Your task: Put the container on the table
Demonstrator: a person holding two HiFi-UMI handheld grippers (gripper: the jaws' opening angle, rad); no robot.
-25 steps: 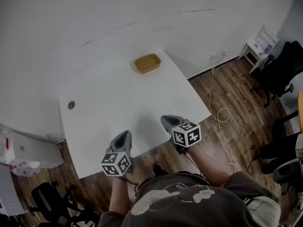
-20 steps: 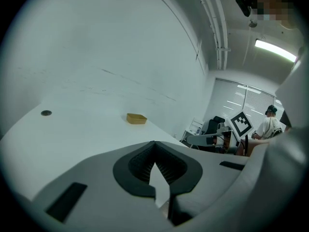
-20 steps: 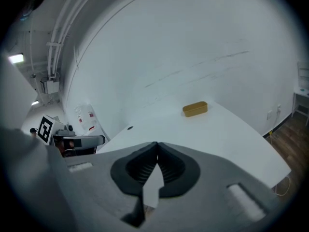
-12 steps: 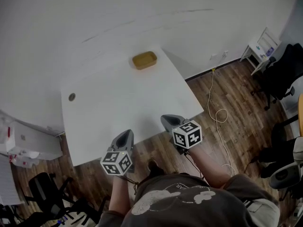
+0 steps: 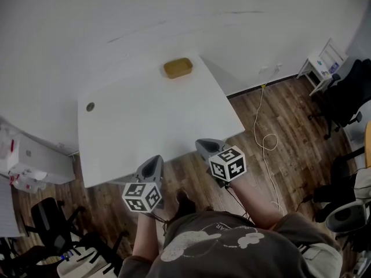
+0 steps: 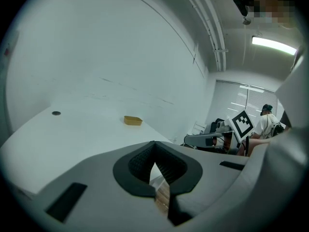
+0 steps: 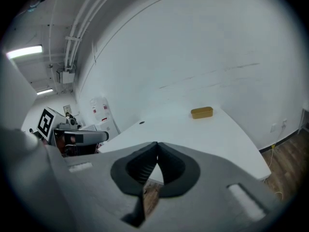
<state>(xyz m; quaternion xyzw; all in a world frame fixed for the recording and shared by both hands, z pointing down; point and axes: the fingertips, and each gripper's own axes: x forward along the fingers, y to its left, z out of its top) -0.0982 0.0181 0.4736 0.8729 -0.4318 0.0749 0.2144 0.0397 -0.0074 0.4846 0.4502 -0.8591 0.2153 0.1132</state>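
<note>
Mustard-yellow container (image 5: 177, 68) sits on the white table (image 5: 145, 126), upper centre of the head view, near the far edge by the wall. It is a low, rounded-rectangular tray, upright; contents cannot be made out. Left gripper (image 5: 155, 162) and right gripper (image 5: 203, 146) hang at lower centre, off the table's near edge over the wooden floor (image 5: 272, 114), well apart from the container. Both gripper views show the jaws closed tip to tip, nothing between. Judgement: placement looks complete. Next move calls for no further grasp, only holding the grippers clear of the table.
</note>
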